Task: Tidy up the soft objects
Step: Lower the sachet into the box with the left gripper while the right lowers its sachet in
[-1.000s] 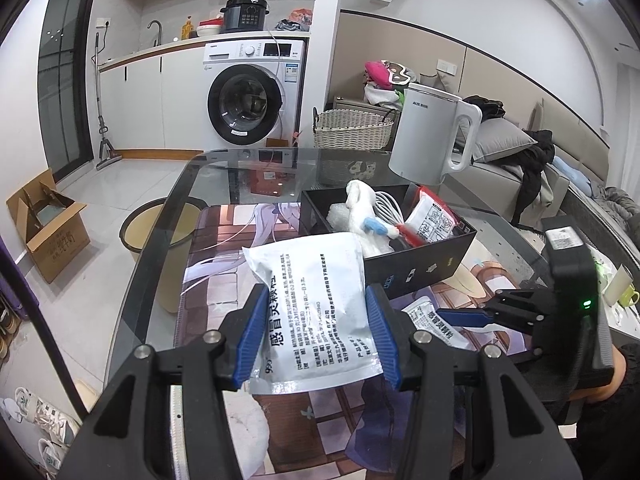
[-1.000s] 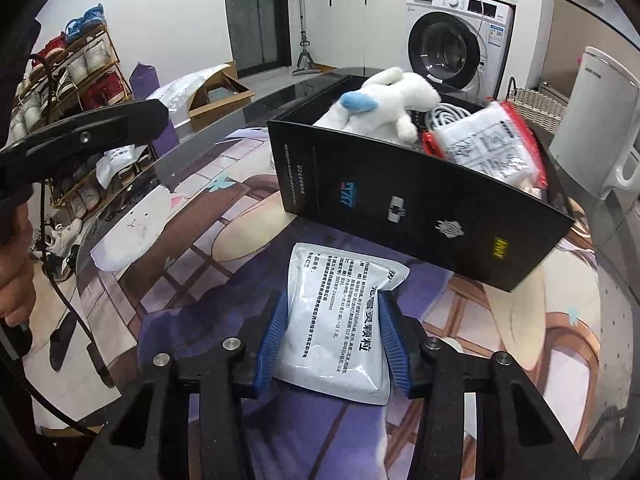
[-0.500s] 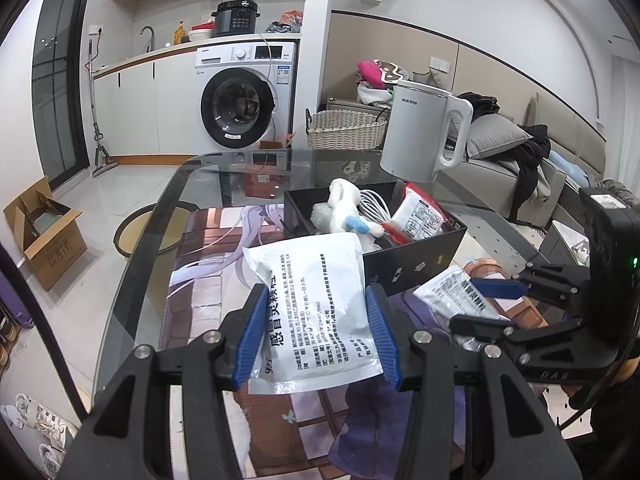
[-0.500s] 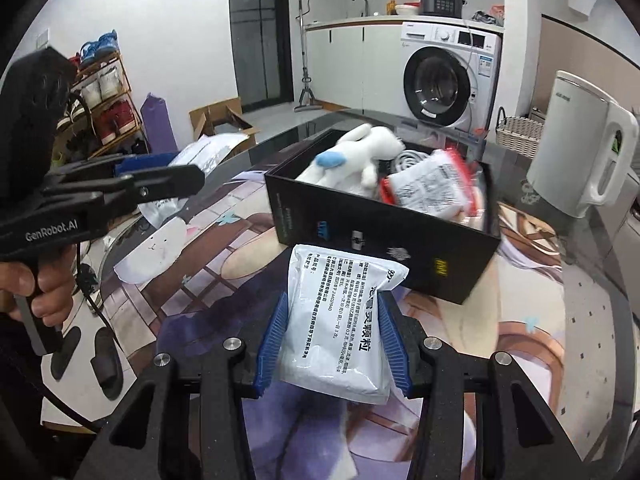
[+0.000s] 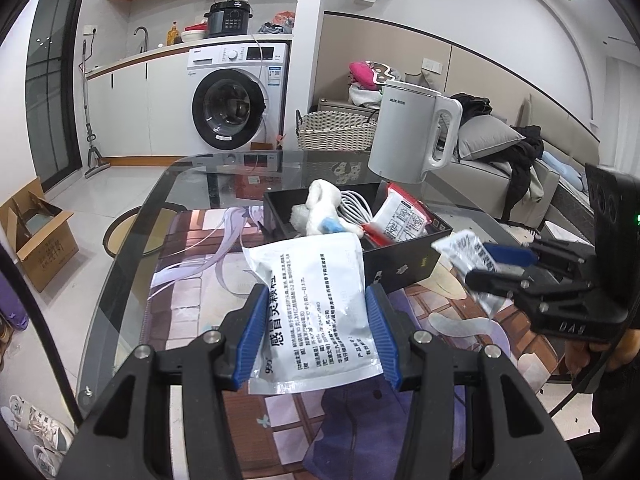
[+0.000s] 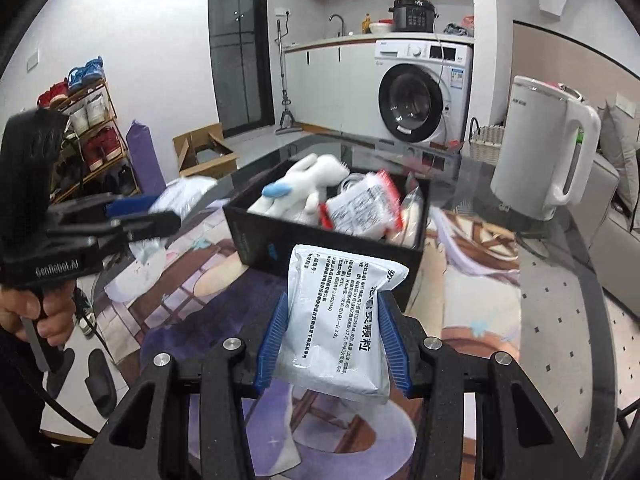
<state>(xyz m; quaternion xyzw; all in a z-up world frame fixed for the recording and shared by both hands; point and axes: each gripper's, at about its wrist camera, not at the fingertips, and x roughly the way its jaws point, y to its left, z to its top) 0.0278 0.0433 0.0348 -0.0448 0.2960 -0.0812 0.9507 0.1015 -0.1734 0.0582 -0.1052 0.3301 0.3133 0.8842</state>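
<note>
Nearest, the left gripper (image 5: pixel 316 334) pinches a white medicine sachet (image 5: pixel 316 304) between its blue pads, holding it clear of the printed table mat (image 5: pixel 192 280). Likewise, the right gripper (image 6: pixel 332 344) clamps a second white sachet (image 6: pixel 340 320) above the mat, just short of the black box (image 6: pixel 320 248). Inside the box lie a white plush toy (image 6: pixel 304 190), a red-edged packet (image 6: pixel 364 204) and a coil of white cable (image 5: pixel 354 206). Beyond the box, on the glass table (image 5: pixel 224 172), stands a white kettle (image 5: pixel 412 132); farthest back is a washing machine (image 5: pixel 236 100).
</note>
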